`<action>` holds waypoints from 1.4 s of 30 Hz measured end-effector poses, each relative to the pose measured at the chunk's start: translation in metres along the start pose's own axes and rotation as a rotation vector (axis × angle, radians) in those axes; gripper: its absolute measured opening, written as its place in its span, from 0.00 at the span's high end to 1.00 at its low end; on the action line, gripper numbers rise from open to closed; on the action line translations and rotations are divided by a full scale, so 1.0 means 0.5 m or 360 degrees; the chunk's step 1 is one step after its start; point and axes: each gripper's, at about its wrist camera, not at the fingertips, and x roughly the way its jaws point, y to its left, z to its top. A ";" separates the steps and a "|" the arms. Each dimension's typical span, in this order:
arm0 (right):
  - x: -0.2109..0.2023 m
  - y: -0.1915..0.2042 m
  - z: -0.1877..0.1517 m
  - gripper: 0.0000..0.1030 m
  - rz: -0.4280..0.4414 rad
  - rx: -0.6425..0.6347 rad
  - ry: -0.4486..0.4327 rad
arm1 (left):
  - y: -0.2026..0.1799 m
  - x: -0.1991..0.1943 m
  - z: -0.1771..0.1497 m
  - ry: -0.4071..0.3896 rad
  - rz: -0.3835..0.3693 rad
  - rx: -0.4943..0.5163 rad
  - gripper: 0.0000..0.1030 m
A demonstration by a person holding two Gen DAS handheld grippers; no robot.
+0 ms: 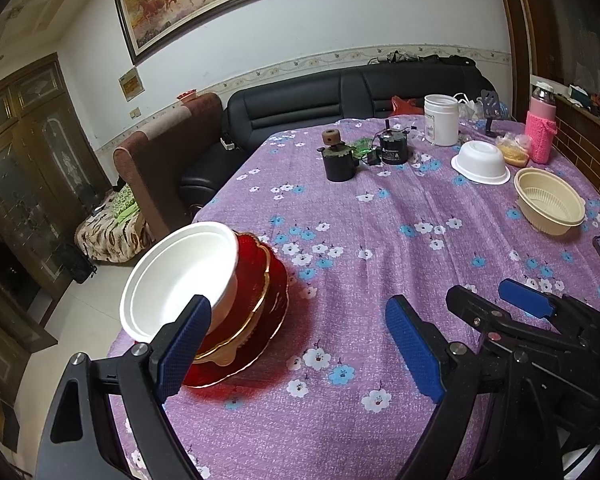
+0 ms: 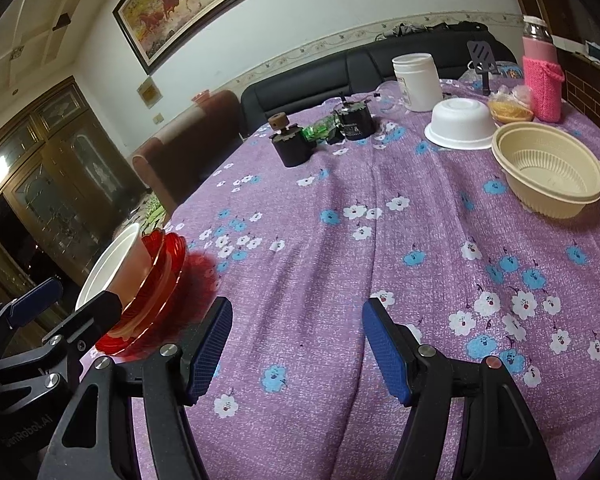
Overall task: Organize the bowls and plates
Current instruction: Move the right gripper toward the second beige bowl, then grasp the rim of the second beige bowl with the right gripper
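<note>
Poised over the floral tablecloth (image 1: 340, 208), left gripper (image 1: 296, 344) and right gripper (image 2: 296, 350), jaws spread and empty. Stacked at left: white bowl (image 1: 180, 276) on red plates (image 1: 272, 304). Best approached next: far cream bowl (image 2: 552, 168), taken squarely by the rim.

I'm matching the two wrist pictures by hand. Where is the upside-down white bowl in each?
Left wrist: upside-down white bowl sits far right, beside the beige bowl.
Right wrist: upper right, again touching the beige bowl's far-left side.
Shared landmark: white jar just behind it.
</note>
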 end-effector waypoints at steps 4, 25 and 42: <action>0.008 -0.012 0.000 0.30 0.0000 0.0026 0.0013 | -0.009 0.008 0.004 0.0010 -0.0003 0.0016 0.14; -0.006 -0.071 0.022 0.30 -0.0034 0.0121 0.0016 | -0.047 0.033 0.051 0.0038 -0.0133 0.0066 0.14; -0.083 -0.491 0.236 0.31 -0.0782 0.0383 -0.0091 | -0.270 0.223 0.227 0.0392 -0.0895 0.0008 0.14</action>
